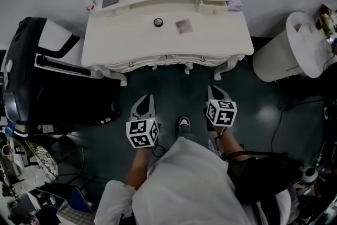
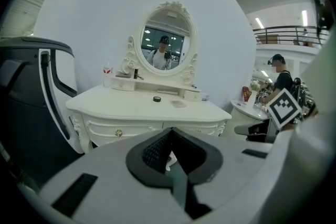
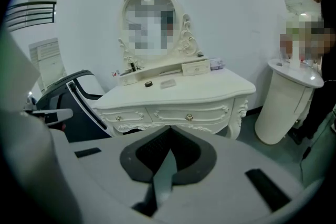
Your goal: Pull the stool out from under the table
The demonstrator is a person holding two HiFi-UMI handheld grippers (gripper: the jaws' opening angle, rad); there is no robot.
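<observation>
A white carved dressing table (image 1: 210, 42) with an oval mirror stands against the wall ahead of me. No stool shows in any view; the space under the table looks dark. My left gripper (image 1: 146, 97) and right gripper (image 1: 214, 89) hover side by side above the dark floor, just short of the table's front edge, jaws pointing at it. Both are shut with nothing between the jaws. The left gripper (image 2: 170, 132) faces the table (image 2: 131, 105) and its drawer front. The right gripper (image 3: 169, 128) faces the table (image 3: 210, 86) from slightly right.
A bulky black and white chair (image 1: 31, 76) stands close against the table's left side. A round white pedestal stand (image 1: 281, 58) is at the right, with a cable (image 1: 276, 124) on the floor nearby. My shoe (image 1: 184, 123) shows between the grippers. Small items lie on the tabletop.
</observation>
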